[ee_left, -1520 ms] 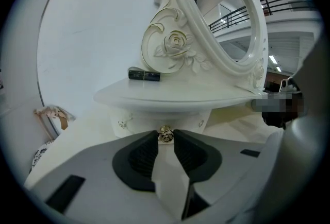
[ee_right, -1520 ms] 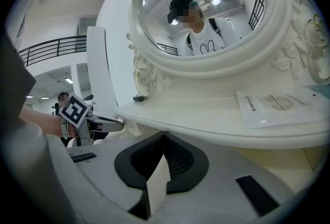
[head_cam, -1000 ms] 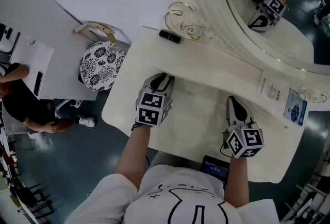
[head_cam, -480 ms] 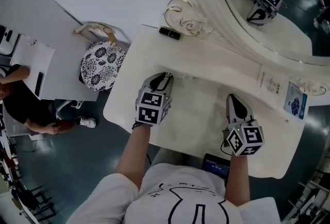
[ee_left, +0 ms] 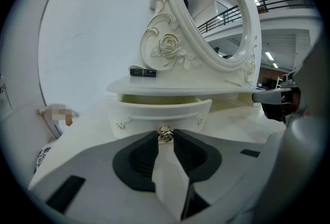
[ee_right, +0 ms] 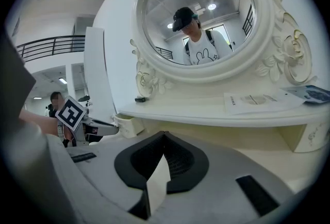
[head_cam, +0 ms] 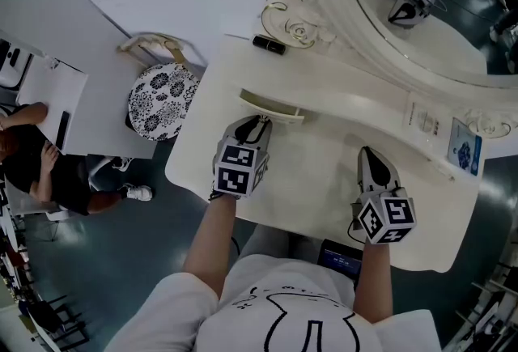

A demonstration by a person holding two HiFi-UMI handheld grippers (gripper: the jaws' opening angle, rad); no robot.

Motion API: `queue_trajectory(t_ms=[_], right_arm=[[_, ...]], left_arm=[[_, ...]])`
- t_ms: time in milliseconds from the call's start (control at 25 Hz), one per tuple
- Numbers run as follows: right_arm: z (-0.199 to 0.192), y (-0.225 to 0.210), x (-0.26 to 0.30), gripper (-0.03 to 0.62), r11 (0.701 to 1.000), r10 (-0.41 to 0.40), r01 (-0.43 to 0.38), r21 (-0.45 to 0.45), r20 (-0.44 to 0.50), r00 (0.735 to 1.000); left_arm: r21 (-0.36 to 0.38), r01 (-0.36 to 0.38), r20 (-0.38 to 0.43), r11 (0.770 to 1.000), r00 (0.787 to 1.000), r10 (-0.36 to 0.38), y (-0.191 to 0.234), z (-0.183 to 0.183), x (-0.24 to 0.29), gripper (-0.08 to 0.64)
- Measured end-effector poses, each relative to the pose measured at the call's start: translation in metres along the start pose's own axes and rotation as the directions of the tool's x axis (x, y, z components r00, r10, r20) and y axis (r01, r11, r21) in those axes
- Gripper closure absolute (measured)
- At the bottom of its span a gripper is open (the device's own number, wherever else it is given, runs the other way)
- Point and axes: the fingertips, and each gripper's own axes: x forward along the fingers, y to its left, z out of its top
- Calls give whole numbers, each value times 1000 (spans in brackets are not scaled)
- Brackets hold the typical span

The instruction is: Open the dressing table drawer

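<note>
A small cream drawer stands partly pulled out from under the dressing table's raised shelf. In the left gripper view its curved front faces me, with a metal knob at its middle. My left gripper is shut on that knob, and the pads close in on either side of it. My right gripper hovers over the tabletop to the right, away from the drawer. Its jaws meet at the tips with nothing between them.
An oval mirror in a carved white frame rises behind the shelf. A black tube lies at the shelf's left end, and leaflets at its right. A floral stool stands left of the table. A person sits farther left.
The drawer has slid out from under the shelf toward me, drawn by the left gripper on its knob. The right gripper has hardly shifted.
</note>
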Motion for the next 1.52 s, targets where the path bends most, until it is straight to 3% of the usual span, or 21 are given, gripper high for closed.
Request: queue_trajectory(t_ms=[1520], right_arm=[[-8, 36, -40, 571, 1000, 7, -6, -11, 26, 1000]], left_arm=[[-13, 1, -2, 1000, 1000, -1, -6, -26, -39, 436]])
